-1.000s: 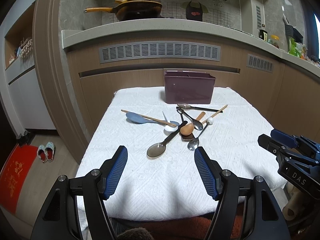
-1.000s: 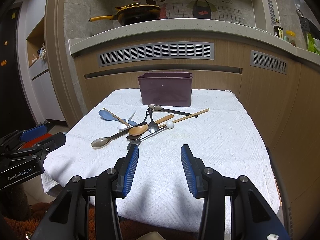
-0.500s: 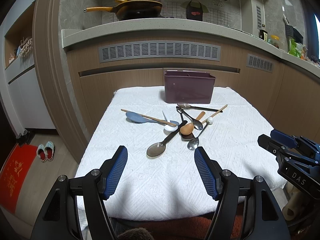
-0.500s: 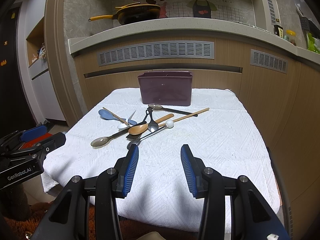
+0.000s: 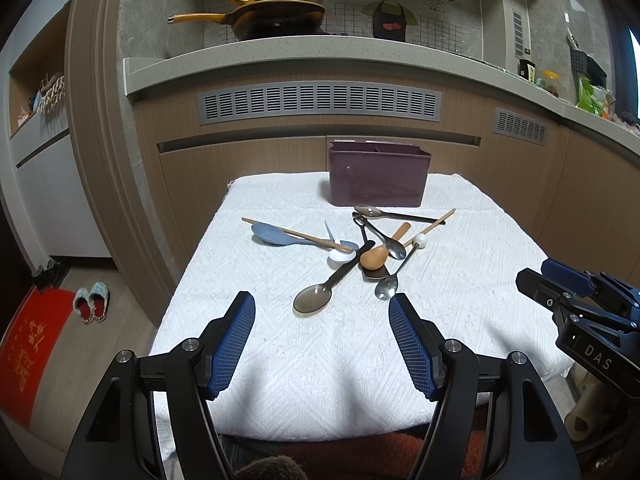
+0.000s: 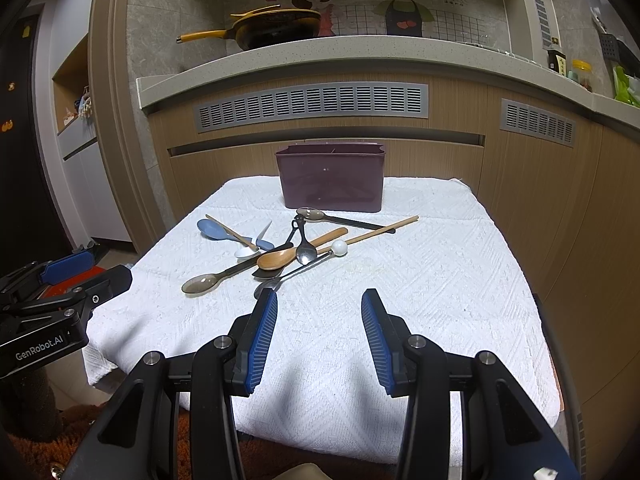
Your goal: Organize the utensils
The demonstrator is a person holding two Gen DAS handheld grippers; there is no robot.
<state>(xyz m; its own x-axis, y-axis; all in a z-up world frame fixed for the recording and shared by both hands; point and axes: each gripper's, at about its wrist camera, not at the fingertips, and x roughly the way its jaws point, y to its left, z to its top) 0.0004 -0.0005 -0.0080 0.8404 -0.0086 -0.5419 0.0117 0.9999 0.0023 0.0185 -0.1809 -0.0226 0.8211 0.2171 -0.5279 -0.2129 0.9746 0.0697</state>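
A pile of utensils lies on the white cloth-covered table: a wooden spoon, a blue spoon, a white spoon, chopsticks, a dark long-handled spoon and several metal spoons. A purple holder box stands behind them, also in the right wrist view. My left gripper is open and empty near the table's front edge. My right gripper is open and empty, in front of the pile.
A wooden counter front with vent grilles rises behind the table. A yellow-handled pan sits on the countertop. Slippers and a red mat lie on the floor at left.
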